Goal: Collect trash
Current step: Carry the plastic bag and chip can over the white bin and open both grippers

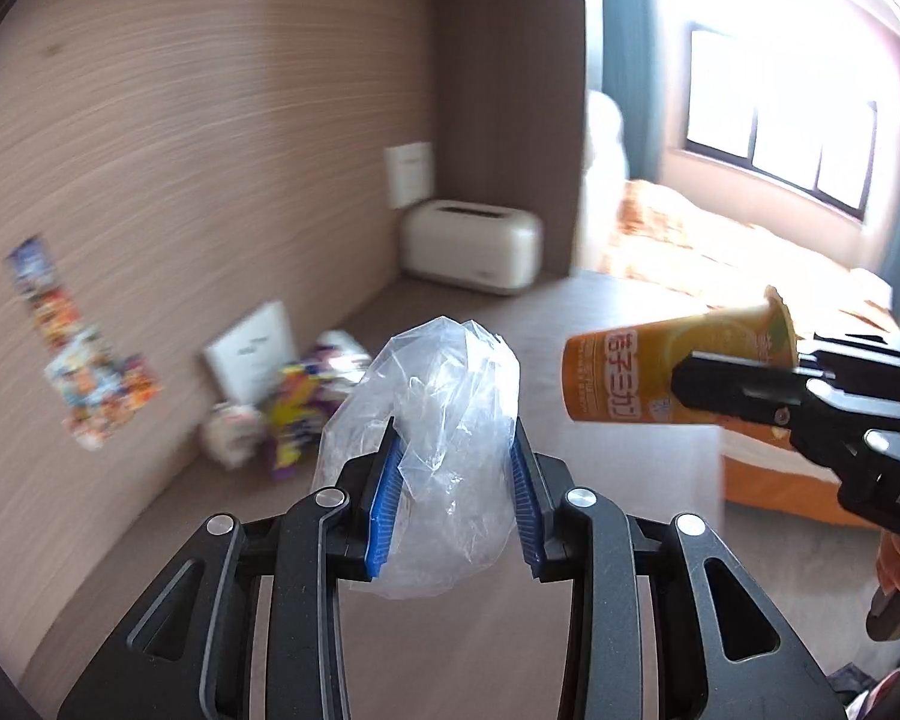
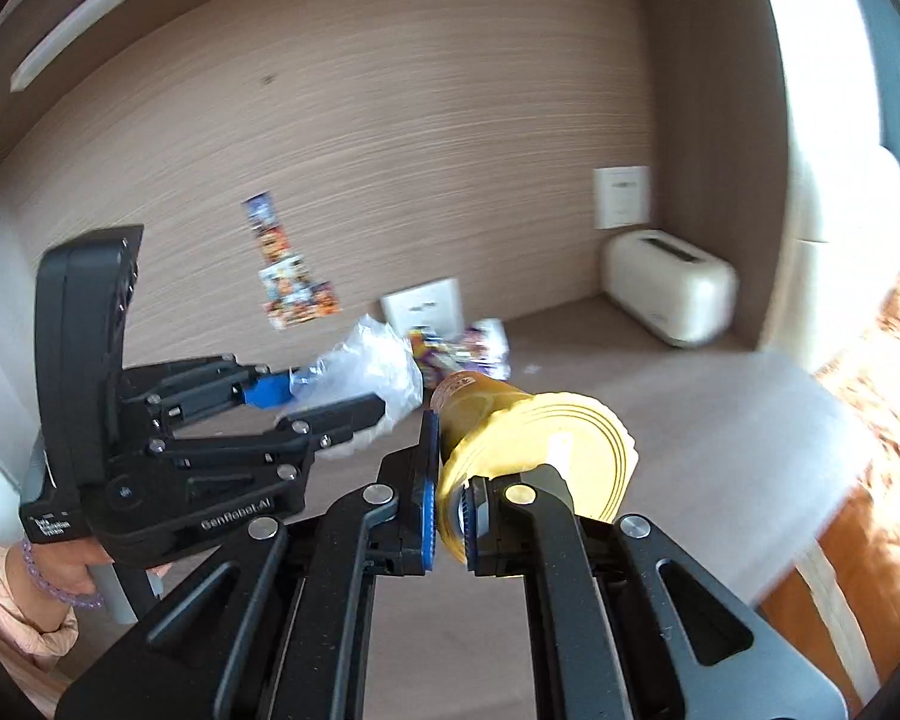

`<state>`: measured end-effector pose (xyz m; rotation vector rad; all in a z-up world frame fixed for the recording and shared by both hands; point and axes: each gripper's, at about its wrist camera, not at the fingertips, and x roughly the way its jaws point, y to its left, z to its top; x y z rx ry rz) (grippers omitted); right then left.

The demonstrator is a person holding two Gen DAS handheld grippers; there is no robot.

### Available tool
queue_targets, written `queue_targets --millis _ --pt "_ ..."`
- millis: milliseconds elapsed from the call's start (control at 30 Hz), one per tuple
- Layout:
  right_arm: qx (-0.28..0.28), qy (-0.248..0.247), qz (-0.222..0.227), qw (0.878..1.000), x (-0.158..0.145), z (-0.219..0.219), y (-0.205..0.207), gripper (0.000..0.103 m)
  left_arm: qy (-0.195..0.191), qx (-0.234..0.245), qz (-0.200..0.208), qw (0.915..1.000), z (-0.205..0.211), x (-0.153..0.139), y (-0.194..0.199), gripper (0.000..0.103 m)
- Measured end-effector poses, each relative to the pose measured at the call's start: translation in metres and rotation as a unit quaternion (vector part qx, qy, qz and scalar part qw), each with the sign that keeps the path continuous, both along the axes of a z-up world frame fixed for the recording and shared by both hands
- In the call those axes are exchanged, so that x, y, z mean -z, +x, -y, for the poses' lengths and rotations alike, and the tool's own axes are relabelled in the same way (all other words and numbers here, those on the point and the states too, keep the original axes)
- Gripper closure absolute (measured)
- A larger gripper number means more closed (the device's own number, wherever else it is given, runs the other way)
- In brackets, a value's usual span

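Observation:
My left gripper (image 1: pixel 456 456) is shut on a crumpled clear plastic bag (image 1: pixel 444 420) and holds it above the wooden desk (image 1: pixel 540 324). It also shows in the right wrist view (image 2: pixel 330 402), with the bag (image 2: pixel 366 372) bulging from its fingers. My right gripper (image 2: pixel 447 498) is shut on the rim of an orange-yellow cup (image 2: pixel 510 438) lying sideways in the air. In the left wrist view the cup (image 1: pixel 660 360) hangs at the right, held by the right gripper (image 1: pixel 708 384). Colourful wrappers (image 1: pixel 306 396) lie on the desk by the back wall.
A cream toaster (image 1: pixel 471 252) stands in the desk's back corner. A white card (image 1: pixel 252 351) leans on the wall, with colourful stickers (image 1: pixel 84 372) stuck left of it. A bed with an orange cover (image 1: pixel 750 276) lies beyond the desk's right edge, under a bright window.

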<state>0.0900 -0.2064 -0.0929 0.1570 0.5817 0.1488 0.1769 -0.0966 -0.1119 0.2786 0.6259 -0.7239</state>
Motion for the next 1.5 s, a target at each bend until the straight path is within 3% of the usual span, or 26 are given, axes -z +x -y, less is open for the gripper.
queue_targets --millis 233,433,767,900,1100,1267,1500 --pt "0.097 -0.004 -0.025 0.995 0.015 0.055 -0.048 0.095 -0.001 0.09 -0.022 0.9957 0.067 0.015 -0.026 0.07" --pt "0.17 0.007 -0.047 0.984 0.035 0.111 -0.094 0.095 0.012 0.165 -0.04 0.9855 0.135 0.035 -0.066 0.07" --pt "0.221 0.028 -0.092 0.971 0.082 0.206 -0.156 0.095 0.045 0.229 -0.081 0.969 0.24 0.086 -0.127 0.07" --pt "0.229 0.024 -0.117 0.966 0.112 0.234 -0.17 0.095 0.07 0.246 -0.101 0.9615 0.276 0.127 -0.144 0.07" --pt "0.222 0.04 -0.149 0.963 0.176 0.275 -0.181 0.095 0.11 0.262 -0.146 0.9477 0.324 0.225 -0.165 0.07" --pt "0.206 0.065 -0.171 0.961 0.251 0.3 -0.175 0.095 0.127 0.262 -0.171 0.9412 0.352 0.303 -0.175 0.07" --pt "0.175 0.041 -0.214 0.96 0.35 0.309 -0.162 0.094 0.147 0.248 -0.225 0.9308 0.38 0.418 -0.175 0.07"
